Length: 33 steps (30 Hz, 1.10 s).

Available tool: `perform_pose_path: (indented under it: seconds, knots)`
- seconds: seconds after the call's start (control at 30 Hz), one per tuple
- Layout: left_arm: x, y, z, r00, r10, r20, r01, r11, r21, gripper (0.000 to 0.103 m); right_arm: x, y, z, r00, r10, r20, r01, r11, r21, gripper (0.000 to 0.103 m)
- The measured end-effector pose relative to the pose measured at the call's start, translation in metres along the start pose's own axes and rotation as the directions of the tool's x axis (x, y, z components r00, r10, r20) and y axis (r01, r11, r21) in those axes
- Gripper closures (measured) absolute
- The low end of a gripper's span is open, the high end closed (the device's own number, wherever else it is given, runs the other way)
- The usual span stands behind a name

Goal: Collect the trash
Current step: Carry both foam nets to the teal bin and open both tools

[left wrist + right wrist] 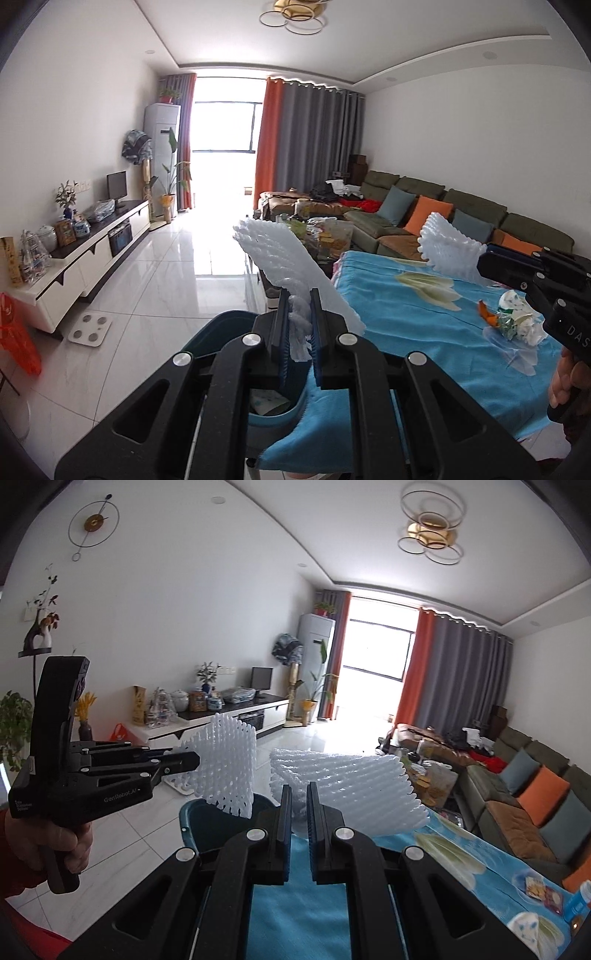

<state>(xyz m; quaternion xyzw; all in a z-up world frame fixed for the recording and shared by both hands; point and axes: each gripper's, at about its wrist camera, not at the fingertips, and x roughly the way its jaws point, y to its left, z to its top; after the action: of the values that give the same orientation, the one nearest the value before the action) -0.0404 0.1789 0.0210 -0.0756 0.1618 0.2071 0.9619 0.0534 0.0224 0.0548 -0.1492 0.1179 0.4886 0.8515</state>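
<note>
Your left gripper point(300, 325) is clamped on the bunched lower corner of a white foam fruit net point(288, 258), its blue pads nearly together with the mesh crushed between them. The rest of that net fans up and away from the fingertips, unsupported. Just below and ahead of this gripper sits the dark teal trash bin point(221, 325), its mouth open, with some paper visible inside.

Your right gripper point(300, 812) is pinched down to a narrow slot on the near edge of a second foam net point(351, 782); from the left wrist camera you can see that sheet sticking out past its fingers. It spreads forward and to the right of the jaws, above the blue flowered tablecloth point(280, 915).

Judging by how they hold shape from one pinched corner, both nets are very light, springy and squashy. They won't break, but they may cling to the ribbed pads when you let go, and could drift on the way down. An edge or corner grip looks enough; no need to squeeze deeper.

To the right of your left gripper, on the cloth, a crumpled wrapper pile point(517, 317) remains to collect.
</note>
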Motion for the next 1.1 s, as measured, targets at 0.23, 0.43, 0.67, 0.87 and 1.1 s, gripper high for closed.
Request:
perform_pose_path:
  seconds: [0.23,0.43,0.67,0.87,1.1]
  knots:
    - [0.0,0.041,-0.008,0.997,0.062,-0.038,-0.063,0.997,-0.041,0.093,0.039,0.007,0.012,0.994,0.106,-0.034,-0.106,0.994,0.006,0.097]
    - [0.033,0.044,-0.03,0.989,0.085,-0.117,-0.093,0.994,-0.058,0.093,0.089,0.02,0.01,0.973,0.207,-0.104,-0.204,0.978,0.038,0.097]
    - [0.075,0.048,-0.054,0.97,0.117,-0.211,-0.134,0.988,-0.071,0.093,0.144,0.038,0.002,0.939,0.281,-0.196,-0.273,0.96,0.069,0.096]
    - [0.113,0.062,-0.074,0.95,0.127,-0.285,-0.157,0.984,-0.084,0.093,0.188,0.045,-0.005,0.899,0.327,-0.292,-0.307,0.945,0.114,0.096]
    - [0.154,0.068,-0.09,0.935,0.118,-0.336,-0.154,0.985,-0.083,0.092,0.229,0.046,-0.024,0.826,0.386,-0.411,-0.326,0.922,0.211,0.096]
